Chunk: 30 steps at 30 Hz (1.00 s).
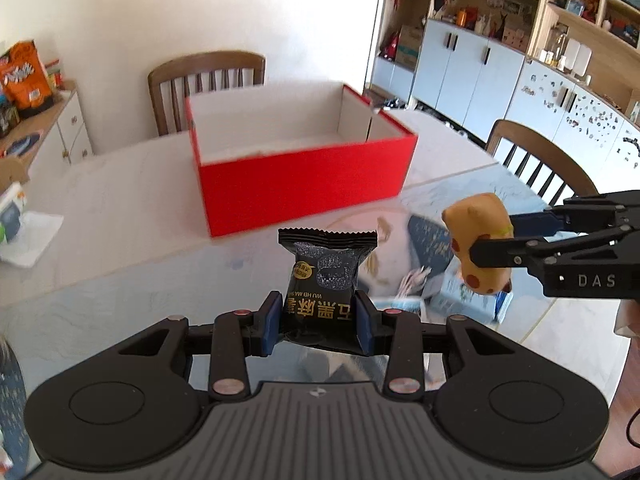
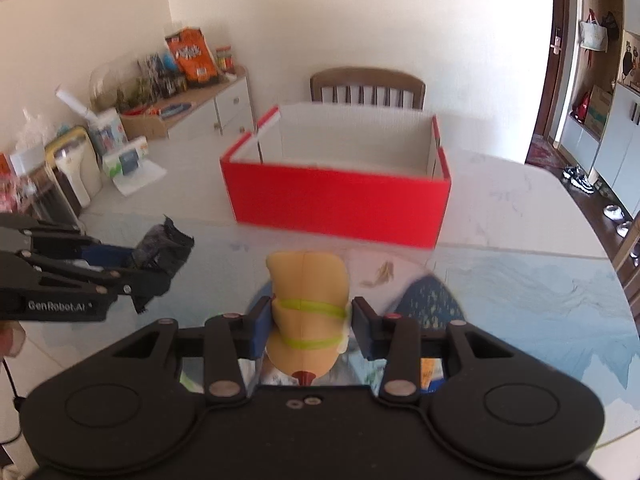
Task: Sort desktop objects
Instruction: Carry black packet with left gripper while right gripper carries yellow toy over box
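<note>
My left gripper (image 1: 316, 320) is shut on a black snack packet (image 1: 322, 276) with gold lettering and holds it above the table, short of the open red box (image 1: 304, 188). My right gripper (image 2: 308, 320) is shut on a yellow pizza-slice toy (image 2: 306, 304) with green bands, also above the table. In the left wrist view the right gripper (image 1: 486, 246) comes in from the right with the toy (image 1: 478, 240). In the right wrist view the left gripper (image 2: 160, 258) comes in from the left with the packet (image 2: 166, 246). The red box (image 2: 340, 204) looks empty.
Loose items lie on the patterned mat, among them a light blue carton (image 1: 464, 300) and a dark blue patterned piece (image 2: 432, 300). Wooden chairs (image 1: 208, 84) stand behind and right of the table. A sideboard (image 2: 192, 108) with snacks and clutter stands at the left.
</note>
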Motion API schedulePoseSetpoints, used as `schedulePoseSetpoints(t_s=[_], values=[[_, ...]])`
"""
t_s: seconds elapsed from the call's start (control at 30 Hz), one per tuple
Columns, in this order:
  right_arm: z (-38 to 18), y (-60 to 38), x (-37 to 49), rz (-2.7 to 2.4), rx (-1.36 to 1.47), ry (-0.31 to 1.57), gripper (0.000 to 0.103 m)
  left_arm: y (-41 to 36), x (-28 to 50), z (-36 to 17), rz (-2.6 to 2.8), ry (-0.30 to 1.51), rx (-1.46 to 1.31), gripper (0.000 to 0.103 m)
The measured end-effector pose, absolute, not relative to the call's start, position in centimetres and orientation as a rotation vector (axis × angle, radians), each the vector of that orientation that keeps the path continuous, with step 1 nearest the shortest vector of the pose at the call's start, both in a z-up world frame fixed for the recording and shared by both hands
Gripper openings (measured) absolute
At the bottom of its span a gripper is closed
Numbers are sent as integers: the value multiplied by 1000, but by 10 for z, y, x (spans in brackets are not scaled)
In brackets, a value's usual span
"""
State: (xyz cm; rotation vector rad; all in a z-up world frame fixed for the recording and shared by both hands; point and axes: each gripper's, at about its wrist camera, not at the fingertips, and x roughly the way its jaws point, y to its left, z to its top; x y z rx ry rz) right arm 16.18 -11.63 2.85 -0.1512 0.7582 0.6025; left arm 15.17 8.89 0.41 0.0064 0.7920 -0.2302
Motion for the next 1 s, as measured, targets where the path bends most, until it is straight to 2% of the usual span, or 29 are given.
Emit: schedulePoseSetpoints(t_s=[0.7,1.0], values=[[85,-105,222,643,-180,616,41,84,220,65,-216,688,11,36],[94,-95,256,642,-175,613,40,83,270,71,-209,719,5,36]])
